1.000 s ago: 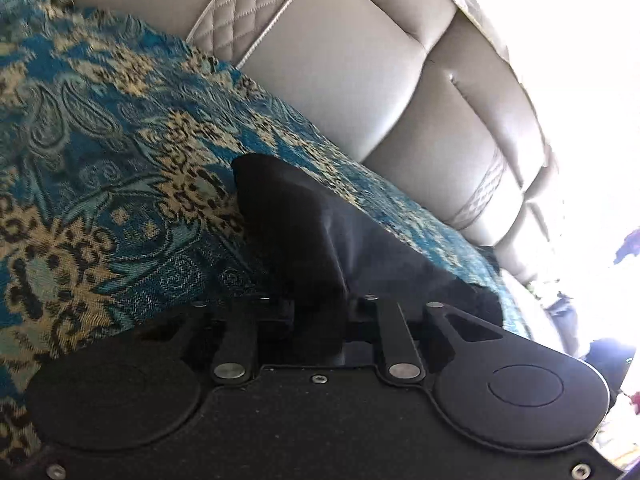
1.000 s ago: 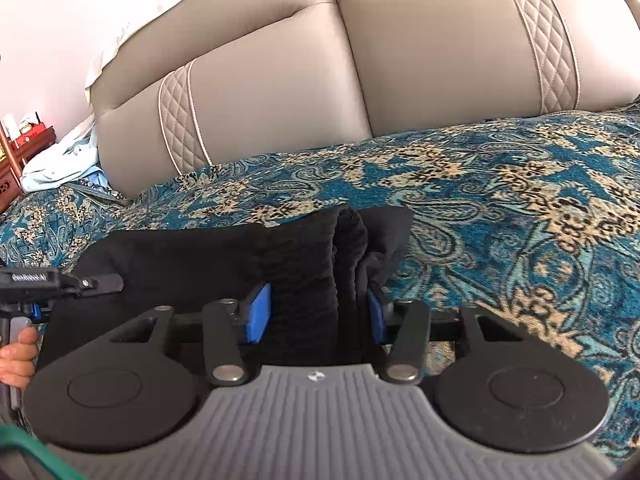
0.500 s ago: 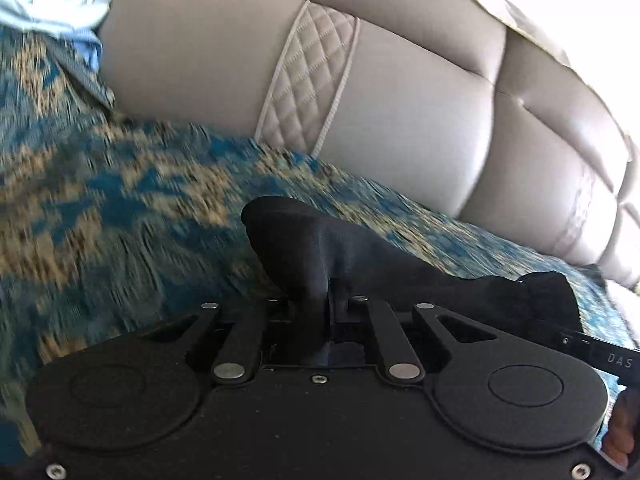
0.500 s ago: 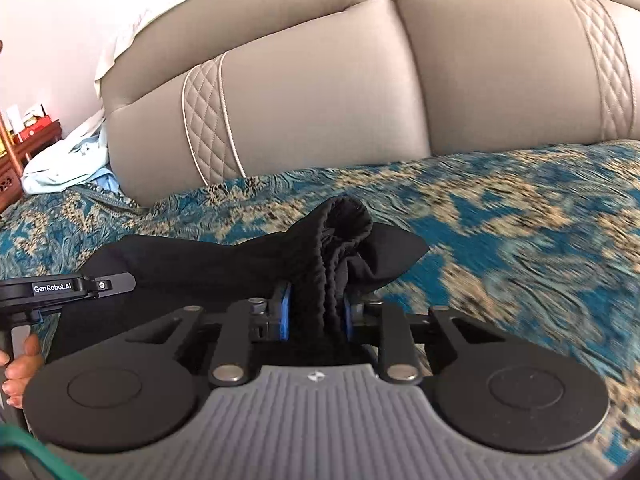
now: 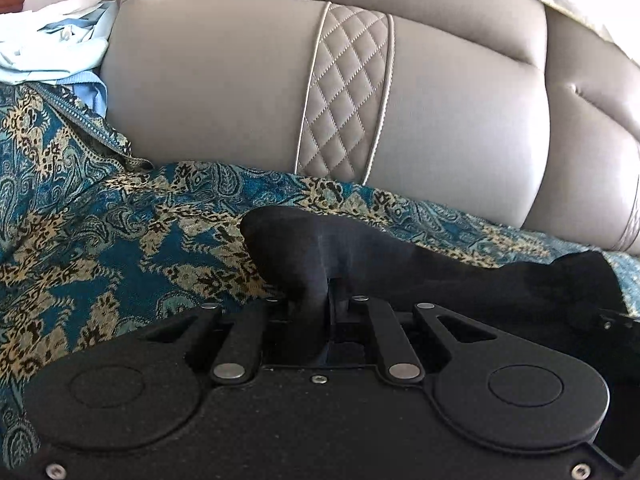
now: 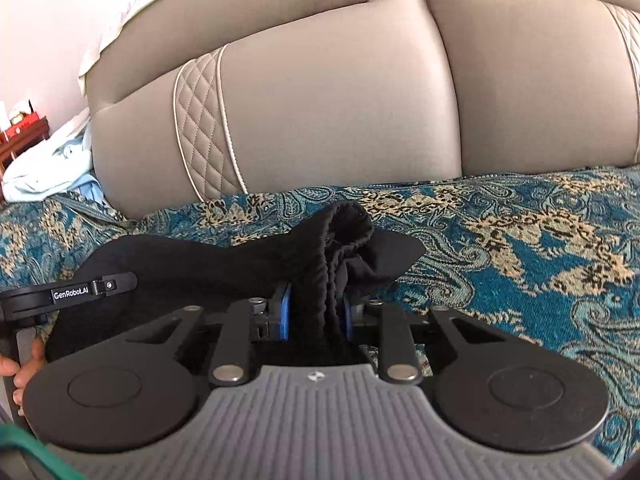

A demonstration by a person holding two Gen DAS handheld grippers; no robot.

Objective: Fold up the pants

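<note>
1. Pants (image 6: 224,268): a black garment, held off a teal and gold paisley bedspread (image 6: 520,236) by both grippers, in front of a padded grey headboard (image 6: 340,112).
2. The right gripper (image 6: 316,312) points forward and somewhat downward toward the foot of the headboard, seen from just behind its two fingers.
3. The left gripper (image 5: 330,300) is angled downward in the same way; in the right wrist view its black body, printed with a white label, sits at the left edge, with the person's fingers (image 6: 24,364) wrapped around its handle.
4. The right gripper's blue pads (image 6: 284,312) are drawn in and clamp a thick, gathered, ribbed bunch of the black fabric; the bunch rises above the pads and flops over at its top.
5. The left gripper's jaws are almost together, pinching a thinner fold of the same garment, which rises in a rounded hump just beyond them.
6. Between the two grips the cloth stretches across in a dark, slightly sagging band above the bedspread.
7. A loose pointed flap hangs out to the right of the right gripper's bunch.
8. Pale blue cloth (image 5: 52,52) lies heaped beside the headboard's left end.
</note>
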